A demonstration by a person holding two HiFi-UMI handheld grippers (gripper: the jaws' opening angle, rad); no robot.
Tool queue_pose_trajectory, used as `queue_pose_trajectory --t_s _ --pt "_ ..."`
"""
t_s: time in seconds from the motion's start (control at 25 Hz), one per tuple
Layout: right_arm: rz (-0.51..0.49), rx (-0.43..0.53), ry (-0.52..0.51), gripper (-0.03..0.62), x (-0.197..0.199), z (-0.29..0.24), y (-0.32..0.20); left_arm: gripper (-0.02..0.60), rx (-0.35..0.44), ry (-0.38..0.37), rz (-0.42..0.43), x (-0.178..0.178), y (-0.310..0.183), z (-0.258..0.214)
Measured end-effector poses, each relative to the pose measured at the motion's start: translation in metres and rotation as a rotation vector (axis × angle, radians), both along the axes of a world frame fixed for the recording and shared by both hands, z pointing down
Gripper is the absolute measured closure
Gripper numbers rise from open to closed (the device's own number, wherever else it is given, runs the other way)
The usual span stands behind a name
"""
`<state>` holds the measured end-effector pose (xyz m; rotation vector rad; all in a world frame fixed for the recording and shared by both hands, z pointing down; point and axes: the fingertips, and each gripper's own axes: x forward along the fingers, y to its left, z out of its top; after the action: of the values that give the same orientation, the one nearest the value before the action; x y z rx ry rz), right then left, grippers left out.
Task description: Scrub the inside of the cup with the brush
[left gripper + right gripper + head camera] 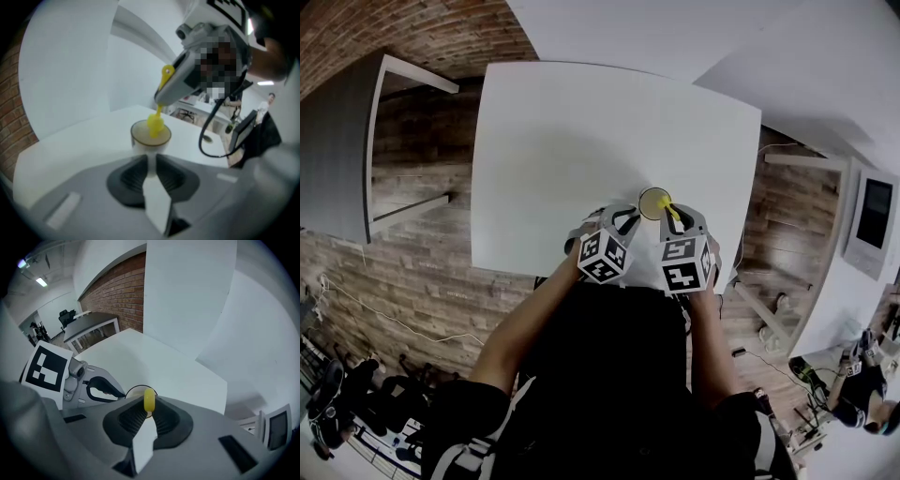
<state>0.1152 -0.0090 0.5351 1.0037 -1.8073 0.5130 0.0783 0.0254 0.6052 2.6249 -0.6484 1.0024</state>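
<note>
A person seen from above stands at a white table (562, 141) with a pair of tongs in each hand, both meeting over a small pale cup (139, 134). The cup stands upright on the table, towards its near edge. The left gripper (151, 161) has its jaws drawn close on a white part low on the cup's near side. Whether that part is a handle or the wall cannot be made out, but it reads as a steadying grip. The right gripper (148, 405) is clamped on the slim handle of a yellow brush (155, 123), pinched between its ribbed pads. The brush slants down from the upper right, and its knobbly head sits in the mouth of the cup, about level with the rim rather than deep inside. From here the main risk looks like sideways force. A slanted brush pushed hard against the wall could twist the cup in the left jaws or tip it, and it is close enough to the table edge to slide off. The thin handle might also roll between the pads, so the head skids over the rim. With the head this high, the strokes may also miss the bottom.
</note>
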Motion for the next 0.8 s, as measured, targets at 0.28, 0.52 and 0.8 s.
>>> queue_pose_trajectory --t_s 0.28,0.52,0.8 --pt "0.009 -0.051 0.027 0.565 -0.002 0.036 -0.004 0.522 0.003 0.000 0.003 0.001 -0.001 0.000" --pt "-0.007 -0.087 0.051 0.565 -0.008 0.061 -0.005 0.522 0.004 -0.002 0.004 0.001 0.000 0.001" --pt "0.045 -0.095 0.009 0.565 0.000 0.040 0.004 0.522 0.002 -0.001 -0.003 0.002 -0.001 0.001"
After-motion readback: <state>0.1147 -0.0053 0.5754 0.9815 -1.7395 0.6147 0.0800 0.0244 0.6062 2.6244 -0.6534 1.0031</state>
